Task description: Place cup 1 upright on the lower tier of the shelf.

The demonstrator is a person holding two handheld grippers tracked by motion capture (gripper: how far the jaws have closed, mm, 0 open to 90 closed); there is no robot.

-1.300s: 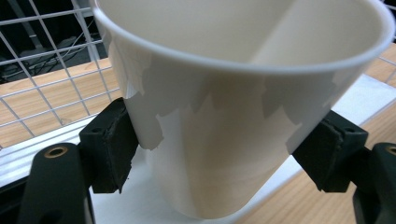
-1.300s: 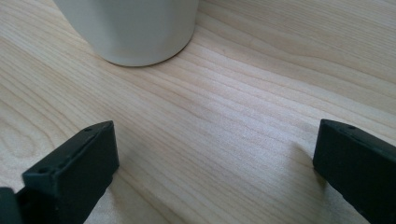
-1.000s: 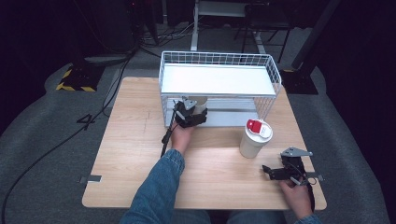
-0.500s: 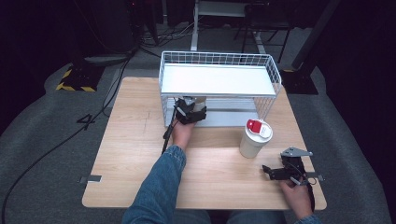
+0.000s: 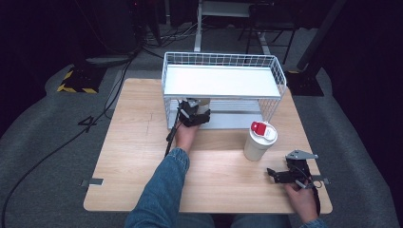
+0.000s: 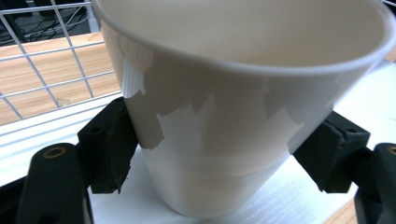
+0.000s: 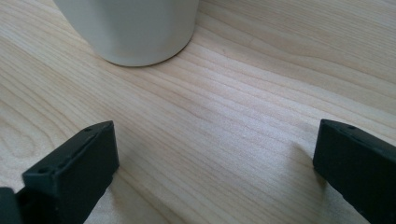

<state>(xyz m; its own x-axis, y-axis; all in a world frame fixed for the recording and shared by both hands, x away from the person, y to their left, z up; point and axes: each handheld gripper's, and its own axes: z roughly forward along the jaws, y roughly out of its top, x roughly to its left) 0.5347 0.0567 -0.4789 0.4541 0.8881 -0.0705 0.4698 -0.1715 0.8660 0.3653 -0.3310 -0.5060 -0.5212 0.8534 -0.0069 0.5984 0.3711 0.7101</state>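
Note:
A white paper cup (image 6: 224, 116) stands on the white lower shelf of the wire rack (image 5: 223, 80), near its left end. My left gripper (image 6: 219, 149) reaches under the upper shelf, and its black pads (image 6: 109, 144) press on both sides of the cup. The jaws have just been opening slightly, with the cup still between them. In the high view the left gripper (image 5: 192, 114) sits at the rack's front left. My right gripper (image 5: 273, 175) rests open near the table's front right, with nothing between its jaws. A second white cup with a red lid (image 5: 259, 140) stands just beyond it.
The wire rack has a white upper shelf with a raised mesh rim and stands at the back of the wooden table (image 5: 128, 142). In the right gripper view the base of the lidded cup (image 7: 130, 28) stands ahead and to the left on bare wood.

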